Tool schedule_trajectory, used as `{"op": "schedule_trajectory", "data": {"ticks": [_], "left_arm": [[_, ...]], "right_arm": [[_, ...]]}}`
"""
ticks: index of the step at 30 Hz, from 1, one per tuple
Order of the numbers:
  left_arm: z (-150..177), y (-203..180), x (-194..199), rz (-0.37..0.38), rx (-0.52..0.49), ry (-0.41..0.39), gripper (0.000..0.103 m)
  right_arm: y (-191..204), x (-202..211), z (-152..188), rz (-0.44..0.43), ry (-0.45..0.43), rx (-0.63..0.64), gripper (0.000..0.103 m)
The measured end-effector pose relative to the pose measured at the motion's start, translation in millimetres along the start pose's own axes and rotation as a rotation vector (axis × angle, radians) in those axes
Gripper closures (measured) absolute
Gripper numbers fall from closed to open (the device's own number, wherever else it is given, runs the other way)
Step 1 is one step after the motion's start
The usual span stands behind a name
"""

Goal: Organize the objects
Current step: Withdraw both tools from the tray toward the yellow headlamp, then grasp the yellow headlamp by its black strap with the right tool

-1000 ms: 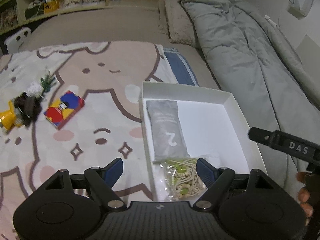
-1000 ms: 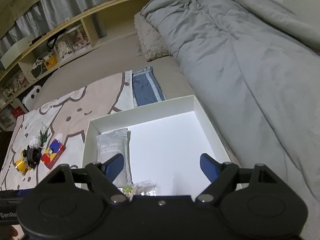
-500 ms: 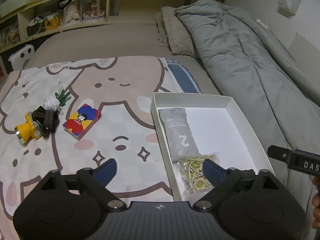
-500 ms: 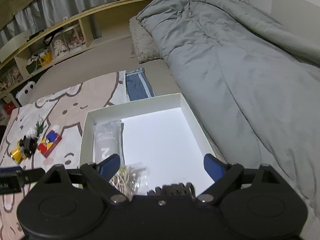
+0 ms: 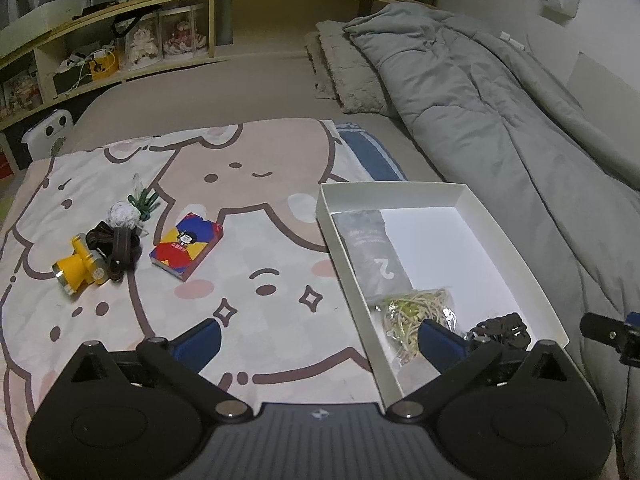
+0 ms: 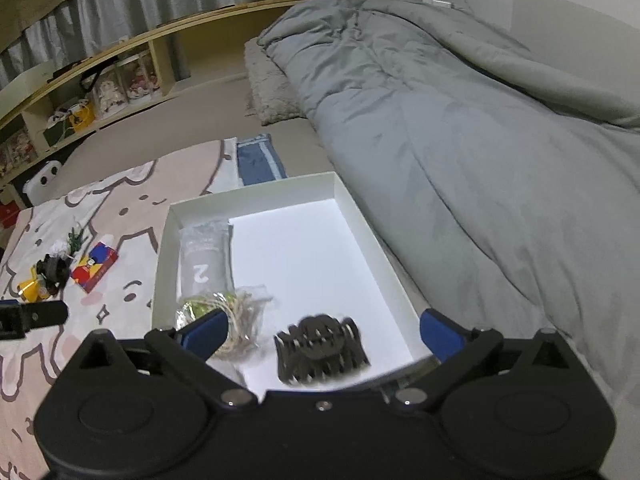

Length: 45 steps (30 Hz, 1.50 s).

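- Right wrist view: white box [image 6: 360, 216] sits on the bed, between the cartoon-print blanket [image 6: 120, 188] and the grey duvet [image 6: 460, 140].
- Box contents: grey pouch [image 6: 204, 258] marked "2" lies along the left wall; clear packet of beige cord [image 6: 236, 316] lies just beside its near end; black hair claw clip [image 6: 322, 348] (slightly blurred) lies on the box floor near the front edge.
- Right gripper [image 6: 320, 328]: jaws spread wide, holding nothing, the clip lying between the blue pads [image 6: 438, 332].
- Left gripper [image 5: 316, 340]: jaws spread wide, holding nothing, positioned over the blanket and the box's left wall.
- Left wrist view, items on the blanket, well apart from the box: colourful card box [image 5: 186, 242], yellow headlamp [image 5: 80, 266] with dark strap, small white ball with green sprig [image 5: 124, 214].
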<state>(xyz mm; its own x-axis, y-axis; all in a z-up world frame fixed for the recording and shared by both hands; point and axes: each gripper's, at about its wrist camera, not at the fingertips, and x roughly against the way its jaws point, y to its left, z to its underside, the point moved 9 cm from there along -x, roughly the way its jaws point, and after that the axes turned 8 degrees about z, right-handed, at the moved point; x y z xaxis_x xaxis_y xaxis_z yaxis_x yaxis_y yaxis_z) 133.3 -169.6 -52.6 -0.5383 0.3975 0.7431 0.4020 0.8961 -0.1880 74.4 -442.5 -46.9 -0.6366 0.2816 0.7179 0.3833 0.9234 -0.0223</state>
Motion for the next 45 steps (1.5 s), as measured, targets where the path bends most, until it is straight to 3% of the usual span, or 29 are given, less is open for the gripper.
{"op": "schedule_trajectory", "data": {"ticks": [8, 24, 32, 45], "left_arm": [[5, 9, 11, 0.011, -0.003, -0.018, 0.000], [7, 55, 21, -0.022, 0.022, -0.029, 0.000], [3, 95, 29, -0.065, 0.059, -0.051, 0.000], [-3, 180, 48, -0.170, 0.134, -0.122, 0.000]], "right_arm": [[-8, 4, 10, 0.022, 0.006, -0.035, 0.000], [15, 2, 13, 0.028, 0.001, -0.010, 0.000], [58, 0, 5, -0.012, -0.027, 0.055, 0.000], [162, -10, -14, -0.149, -0.082, 0.115, 0.000]]}}
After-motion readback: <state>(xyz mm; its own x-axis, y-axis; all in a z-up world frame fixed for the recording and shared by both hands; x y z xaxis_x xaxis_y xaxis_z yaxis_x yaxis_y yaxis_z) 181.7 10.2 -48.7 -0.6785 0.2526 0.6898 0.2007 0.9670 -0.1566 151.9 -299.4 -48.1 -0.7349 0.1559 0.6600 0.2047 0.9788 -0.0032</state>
